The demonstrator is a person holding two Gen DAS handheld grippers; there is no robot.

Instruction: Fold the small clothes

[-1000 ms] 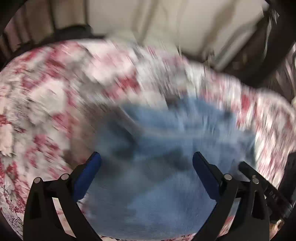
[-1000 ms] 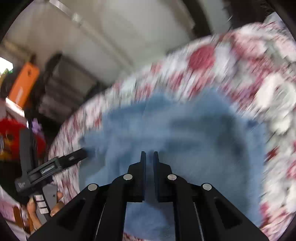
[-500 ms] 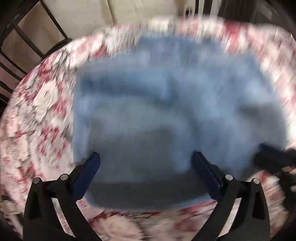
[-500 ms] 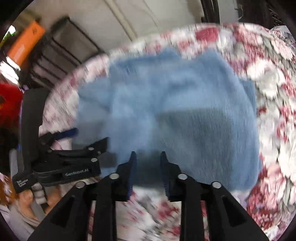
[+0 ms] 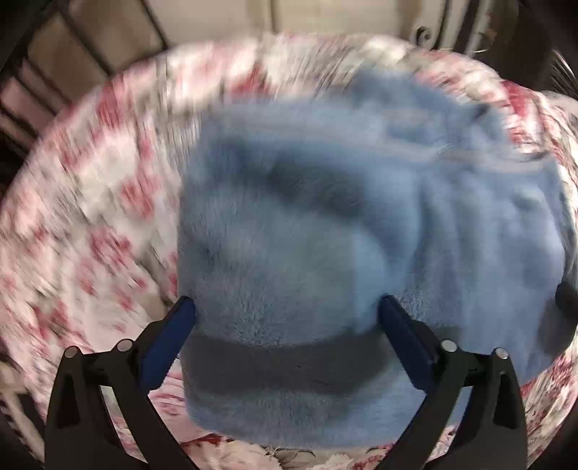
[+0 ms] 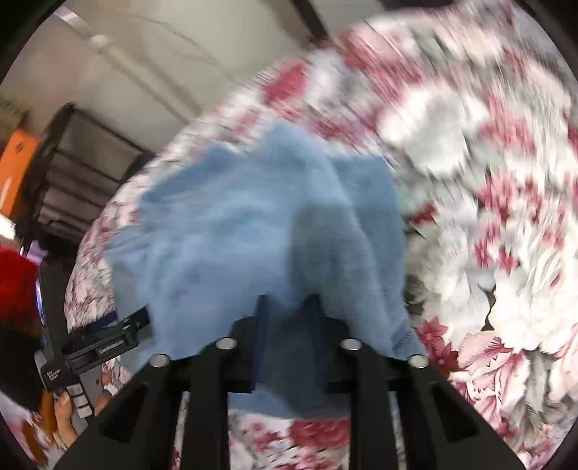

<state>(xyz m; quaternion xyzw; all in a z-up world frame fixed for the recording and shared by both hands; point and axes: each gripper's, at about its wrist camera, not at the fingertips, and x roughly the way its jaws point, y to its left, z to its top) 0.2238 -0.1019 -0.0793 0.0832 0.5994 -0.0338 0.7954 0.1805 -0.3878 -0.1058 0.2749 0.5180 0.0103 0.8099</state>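
Observation:
A fluffy light-blue garment (image 5: 325, 231) lies on a round table with a red and white floral cloth (image 5: 94, 202). My left gripper (image 5: 287, 318) is wide open, its blue-padded fingers straddling the garment's near edge. In the right wrist view the same blue garment (image 6: 231, 231) lies bunched. My right gripper (image 6: 287, 307) has its jaws a narrow gap apart with a fold of the blue fabric between them, lifted into a peak. The left gripper (image 6: 108, 340) also shows at the garment's left edge in that view.
The floral cloth (image 6: 487, 202) covers the table to the right. Beyond the table edge are a dark shelf unit (image 6: 83, 166), an orange object (image 6: 16, 162) and a red object (image 6: 14, 285). The pale floor (image 5: 325, 18) lies past the far rim.
My right gripper went from shut, to slightly open off the near edge, to gripping a fold of the garment and lifting it. My left gripper stayed open and shifted left along the garment.

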